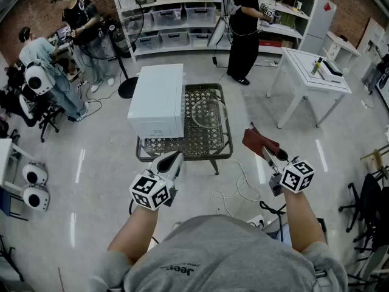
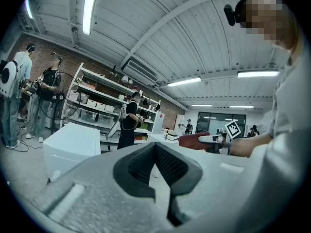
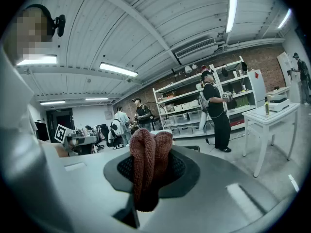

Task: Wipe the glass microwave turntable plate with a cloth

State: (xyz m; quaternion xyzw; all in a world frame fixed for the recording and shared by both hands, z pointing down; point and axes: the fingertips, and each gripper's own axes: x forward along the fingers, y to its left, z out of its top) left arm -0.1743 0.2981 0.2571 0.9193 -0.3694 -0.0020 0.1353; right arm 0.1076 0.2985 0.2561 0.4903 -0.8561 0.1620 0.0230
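While the glass plate (image 1: 208,113) lies flat on the little table (image 1: 200,143), just beside the white microwave (image 1: 157,99), both tools hang in the air near the table's front and touch nothing on it. The right tool (image 1: 267,152) is squeezed tight on the red cloth (image 1: 258,140), which looks soft, light and bunched up, and the left tool (image 1: 173,159) is closed with nothing in it. I think the plate is hard, slippery and easy to break, so it is best held gently by its rim while the cloth rubs it.
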